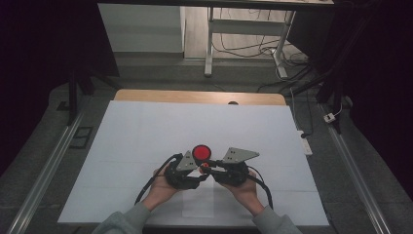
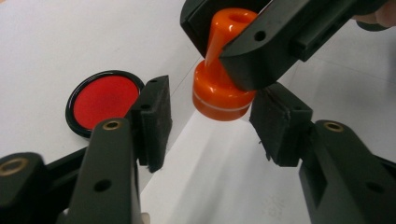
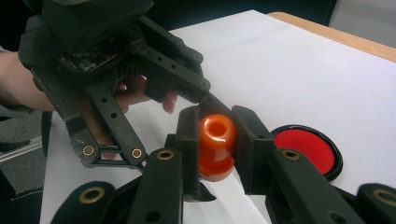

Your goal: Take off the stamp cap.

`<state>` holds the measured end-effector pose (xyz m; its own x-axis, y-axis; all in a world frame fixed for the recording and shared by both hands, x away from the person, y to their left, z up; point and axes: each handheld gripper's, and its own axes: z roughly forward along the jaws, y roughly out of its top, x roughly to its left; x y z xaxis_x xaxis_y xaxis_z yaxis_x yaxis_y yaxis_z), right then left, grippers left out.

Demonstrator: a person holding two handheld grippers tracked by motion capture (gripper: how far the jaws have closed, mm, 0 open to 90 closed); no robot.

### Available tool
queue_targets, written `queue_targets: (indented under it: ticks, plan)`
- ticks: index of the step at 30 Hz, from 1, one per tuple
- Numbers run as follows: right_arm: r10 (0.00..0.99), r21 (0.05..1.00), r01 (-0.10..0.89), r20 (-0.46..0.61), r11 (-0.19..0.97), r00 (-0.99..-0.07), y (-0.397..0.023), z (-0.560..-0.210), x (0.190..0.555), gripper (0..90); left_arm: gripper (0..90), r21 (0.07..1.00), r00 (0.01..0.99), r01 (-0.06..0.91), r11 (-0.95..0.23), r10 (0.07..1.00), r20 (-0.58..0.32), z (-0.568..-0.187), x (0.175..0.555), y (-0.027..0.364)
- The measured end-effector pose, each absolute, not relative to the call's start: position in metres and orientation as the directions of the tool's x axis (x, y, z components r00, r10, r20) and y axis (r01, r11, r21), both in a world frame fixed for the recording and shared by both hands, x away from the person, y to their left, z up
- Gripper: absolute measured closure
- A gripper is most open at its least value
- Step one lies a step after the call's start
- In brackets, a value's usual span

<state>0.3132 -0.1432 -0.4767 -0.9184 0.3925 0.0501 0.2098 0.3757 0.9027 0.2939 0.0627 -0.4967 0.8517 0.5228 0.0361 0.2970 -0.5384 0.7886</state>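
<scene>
An orange knob-handled stamp (image 3: 215, 140) is pinched by its handle between the pads of my right gripper (image 3: 215, 135), which is shut on it. The stamp (image 2: 219, 93) hangs just above the white sheet. My left gripper (image 2: 217, 123) faces it, its two pads on either side of the stamp's wide base. There is a visible gap on the left side, so this gripper is open. A round black ink pad with a red centre (image 2: 105, 95) lies on the sheet just beyond the stamp. In the high view both grippers meet near the ink pad (image 1: 201, 152), low in the middle.
A large white sheet (image 1: 146, 136) covers the table, whose wooden far edge (image 1: 195, 96) shows. A smaller white slip (image 1: 198, 204) lies near the front edge under the hands. Beyond the table stand desk legs and loose cables (image 1: 253, 48). Metal rails run along both sides.
</scene>
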Motion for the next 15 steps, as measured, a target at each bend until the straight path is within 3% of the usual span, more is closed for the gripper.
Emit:
queue_targets:
  ticks: [15]
  plan:
    - [0.391, 0.899, 0.216, 0.055, 0.38, -0.919, -0.1419, -0.478, 0.3129, 71.8, 58.5, 0.782, 0.863, 0.291, -0.551, 0.505, 0.034, -0.4995, 0.2934, 0.0598]
